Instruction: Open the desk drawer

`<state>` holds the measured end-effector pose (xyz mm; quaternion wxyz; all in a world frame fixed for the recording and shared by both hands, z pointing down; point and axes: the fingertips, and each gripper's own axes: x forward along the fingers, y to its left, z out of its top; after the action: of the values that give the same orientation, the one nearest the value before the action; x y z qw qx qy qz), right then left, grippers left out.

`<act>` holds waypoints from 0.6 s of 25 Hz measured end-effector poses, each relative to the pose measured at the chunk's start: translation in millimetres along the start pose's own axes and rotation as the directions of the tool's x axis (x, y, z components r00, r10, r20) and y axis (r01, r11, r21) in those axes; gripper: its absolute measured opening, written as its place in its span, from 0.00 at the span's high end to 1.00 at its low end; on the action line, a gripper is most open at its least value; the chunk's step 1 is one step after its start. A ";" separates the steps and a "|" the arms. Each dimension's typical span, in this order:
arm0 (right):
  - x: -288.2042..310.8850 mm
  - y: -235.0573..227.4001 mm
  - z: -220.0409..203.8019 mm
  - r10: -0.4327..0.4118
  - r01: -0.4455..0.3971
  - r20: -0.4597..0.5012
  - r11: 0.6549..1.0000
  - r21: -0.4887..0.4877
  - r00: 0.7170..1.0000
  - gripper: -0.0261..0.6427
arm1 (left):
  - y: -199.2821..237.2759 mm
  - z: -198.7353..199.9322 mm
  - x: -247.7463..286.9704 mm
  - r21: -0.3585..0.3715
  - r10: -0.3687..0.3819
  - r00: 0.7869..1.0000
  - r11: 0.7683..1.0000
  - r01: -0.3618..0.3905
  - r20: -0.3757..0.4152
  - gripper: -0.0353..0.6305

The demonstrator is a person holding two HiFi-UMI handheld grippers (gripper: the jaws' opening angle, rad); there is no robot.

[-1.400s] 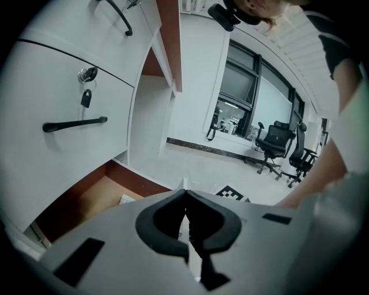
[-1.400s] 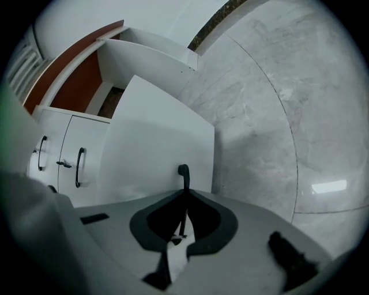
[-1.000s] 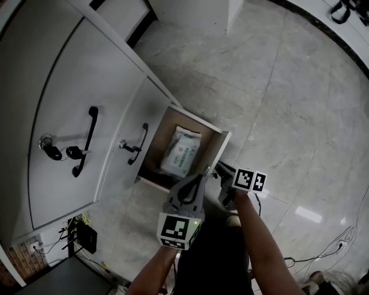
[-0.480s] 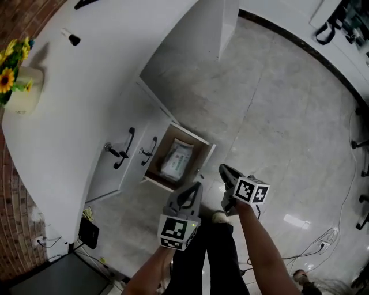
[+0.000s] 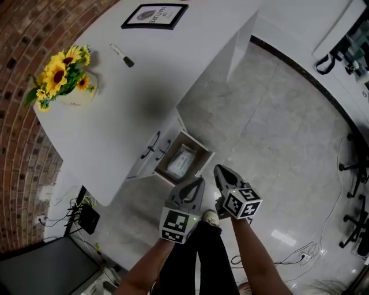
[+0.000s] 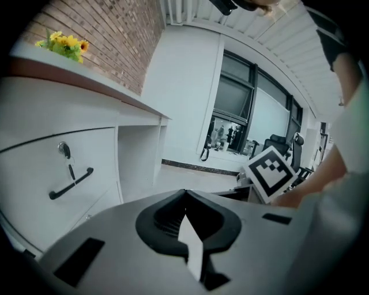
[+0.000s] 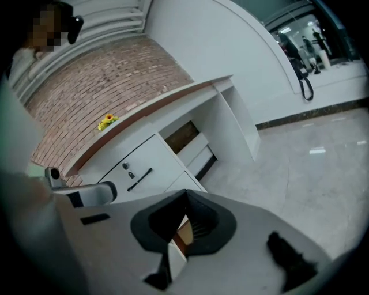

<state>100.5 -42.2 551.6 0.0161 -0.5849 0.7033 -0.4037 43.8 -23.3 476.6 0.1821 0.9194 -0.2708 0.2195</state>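
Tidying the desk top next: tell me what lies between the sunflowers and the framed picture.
A marker pen lies on the white desk top, between the sunflowers and the framed picture. The head view shows it.

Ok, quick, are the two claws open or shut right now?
Left claw: shut, holding nothing.
Right claw: just closed shut, holding nothing.

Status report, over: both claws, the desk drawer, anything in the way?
Left claw shut, empty. Right claw just closed, empty. Desk drawer open, white packet inside. Nothing visible in the way.
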 end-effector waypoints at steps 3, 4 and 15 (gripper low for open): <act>-7.0 22.8 8.8 0.012 -0.011 0.014 0.997 -0.078 1.000 0.94 | -1.2 10.7 -8.2 -0.016 0.021 1.000 1.000 -0.021 0.021 0.94; -7.7 28.1 9.4 0.019 -0.018 0.014 0.996 -0.092 1.000 0.94 | -0.6 12.6 -10.4 -0.022 0.027 0.999 0.999 -0.027 0.027 0.94; -9.9 42.8 0.0 0.040 -0.041 -0.010 0.994 -0.099 0.999 0.94 | 13.9 -1.4 -30.5 -0.050 0.070 0.998 0.996 -0.070 -0.002 0.94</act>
<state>68.9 -34.3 522.1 -0.0076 -0.5689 0.7345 -0.3699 12.2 -20.9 465.5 0.1970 0.9045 -0.3084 0.2189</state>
